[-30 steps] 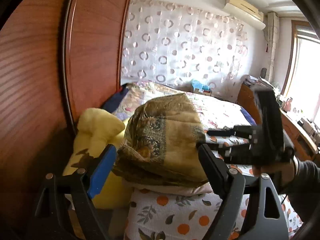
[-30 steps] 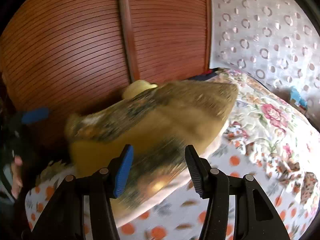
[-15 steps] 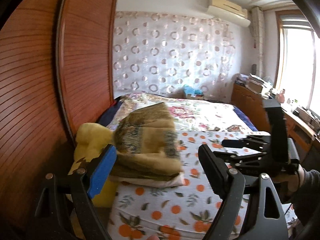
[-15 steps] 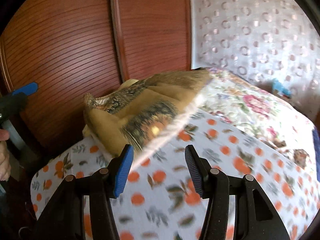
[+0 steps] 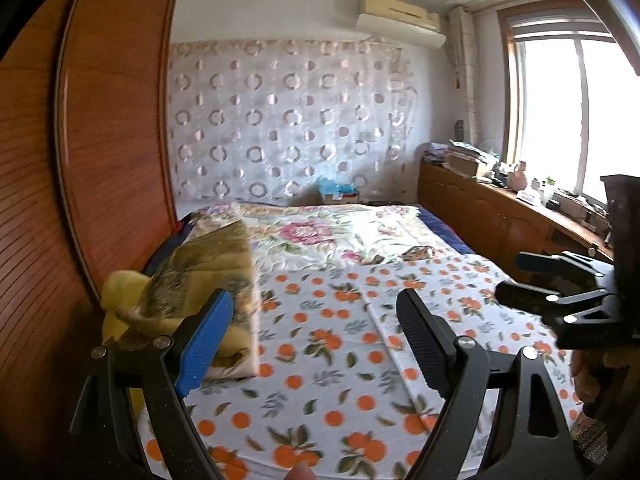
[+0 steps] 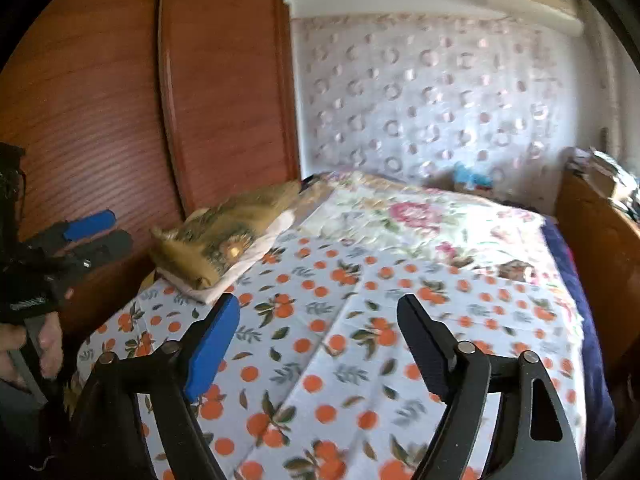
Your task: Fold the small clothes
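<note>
Orange-print bedding [image 6: 320,344] is seen bare; the folded brown garment [image 6: 224,240] is stacked at the bed's left edge. Left gripper [image 5: 316,340] is held apart, empty; right gripper [image 6: 320,344] is opening, empty. Next, clothes should be spread flat.

A broad stretch of the orange-print sheet [image 6: 360,320] is lying bare in front of both grippers, giving open passage toward the floral quilt [image 5: 320,236] beyond. The folded olive cloth stack [image 6: 228,240] is occupying the sheet's left edge, just beside the wooden wardrobe [image 6: 224,80] walling that side. A wooden cabinet [image 5: 480,220] is closing off the bed's right side.
</note>
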The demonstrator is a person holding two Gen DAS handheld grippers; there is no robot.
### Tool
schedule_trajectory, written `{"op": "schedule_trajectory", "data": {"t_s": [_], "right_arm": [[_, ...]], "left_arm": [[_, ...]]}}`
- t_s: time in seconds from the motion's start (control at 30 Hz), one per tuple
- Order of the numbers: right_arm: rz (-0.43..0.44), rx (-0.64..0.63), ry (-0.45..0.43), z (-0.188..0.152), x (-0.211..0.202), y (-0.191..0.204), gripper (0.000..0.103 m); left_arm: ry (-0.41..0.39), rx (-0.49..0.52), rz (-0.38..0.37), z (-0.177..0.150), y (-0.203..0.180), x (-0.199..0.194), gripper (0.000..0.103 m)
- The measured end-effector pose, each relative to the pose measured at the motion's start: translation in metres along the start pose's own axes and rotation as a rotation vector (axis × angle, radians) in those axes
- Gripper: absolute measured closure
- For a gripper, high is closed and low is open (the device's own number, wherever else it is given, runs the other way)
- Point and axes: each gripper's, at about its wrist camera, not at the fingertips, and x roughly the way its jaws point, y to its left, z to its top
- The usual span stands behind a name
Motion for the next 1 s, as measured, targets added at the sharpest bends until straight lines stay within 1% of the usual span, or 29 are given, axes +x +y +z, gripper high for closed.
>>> {"op": "schedule_trajectory", "data": {"t_s": [0.17,0.33,0.47,0.57,1.0], "right_arm": [[-0.097,0.046,-0.09,-0.007,-0.037,-0.002,0.019],[-0.151,0.088,-0.133,-0.018,-0.057,0.001,0.019],[-0.191,0.106,-0.138,-0.029,-0.046,0.009,0.019],[-0.204,0.116,-0.133,-0.029,-0.035,0.015,0.019],[-0.216,0.126,-0.134,-0.024,-0.037,0.018,0.019]], "left_arm": [[-0.016,0.027,-0.02,0.014,-0.027,-0.005,0.019],[-0.027,0.032,-0.044,0.019,-0.04,-0.013,0.019],[-0.027,0.034,-0.038,0.019,-0.044,-0.016,0.019],[-0.025,0.029,-0.041,0.017,-0.045,-0.016,0.019],[-0.022,0.026,-0.029,0.012,-0.045,-0.019,0.019]]}}
